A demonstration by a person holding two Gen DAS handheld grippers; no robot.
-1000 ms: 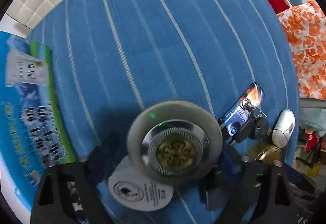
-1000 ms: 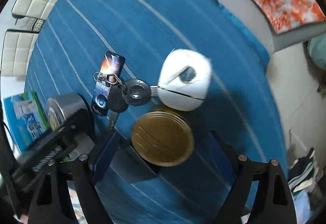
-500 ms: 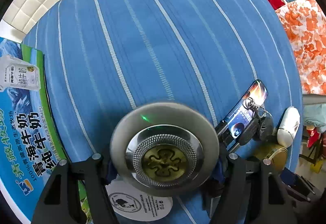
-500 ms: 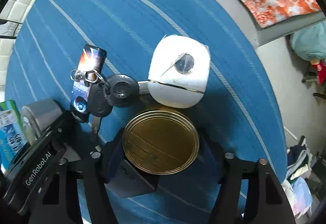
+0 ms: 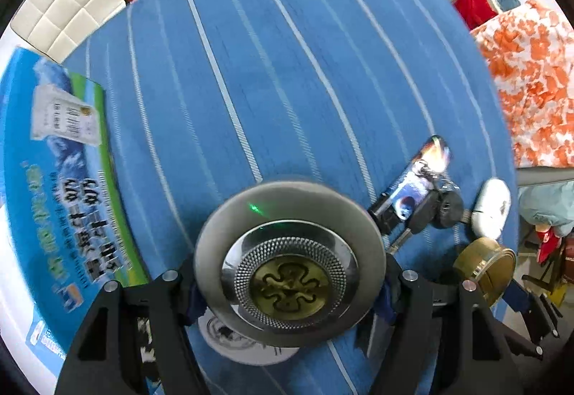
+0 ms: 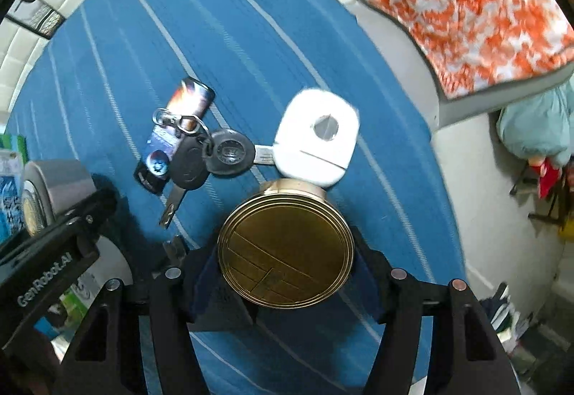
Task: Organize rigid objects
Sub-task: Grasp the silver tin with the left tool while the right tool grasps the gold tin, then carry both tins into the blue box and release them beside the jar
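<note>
My left gripper point(image 5: 290, 283) is shut on a round silver tin point(image 5: 290, 262) with a brass emblem lid, held above the blue striped cloth point(image 5: 269, 72). My right gripper point(image 6: 285, 269) is shut on a round gold tin point(image 6: 285, 248), also lifted; the gold tin shows at the right in the left wrist view point(image 5: 484, 264). A bunch of car keys point(image 6: 201, 154) lies on a colourful card point(image 6: 179, 129) next to a white square case point(image 6: 317, 138). The silver tin shows at the left edge of the right wrist view point(image 6: 46, 187).
A blue and green milk carton box point(image 5: 53, 187) lies at the left of the cloth. A white round label disc point(image 5: 244, 341) lies under the silver tin. An orange and white patterned fabric point(image 6: 466, 0) lies beyond the cloth's right edge.
Both grippers have risen with their tins. The left gripper has shifted so the milk box and keys sit lower in view; the right view has pulled back from the keys and white case.
</note>
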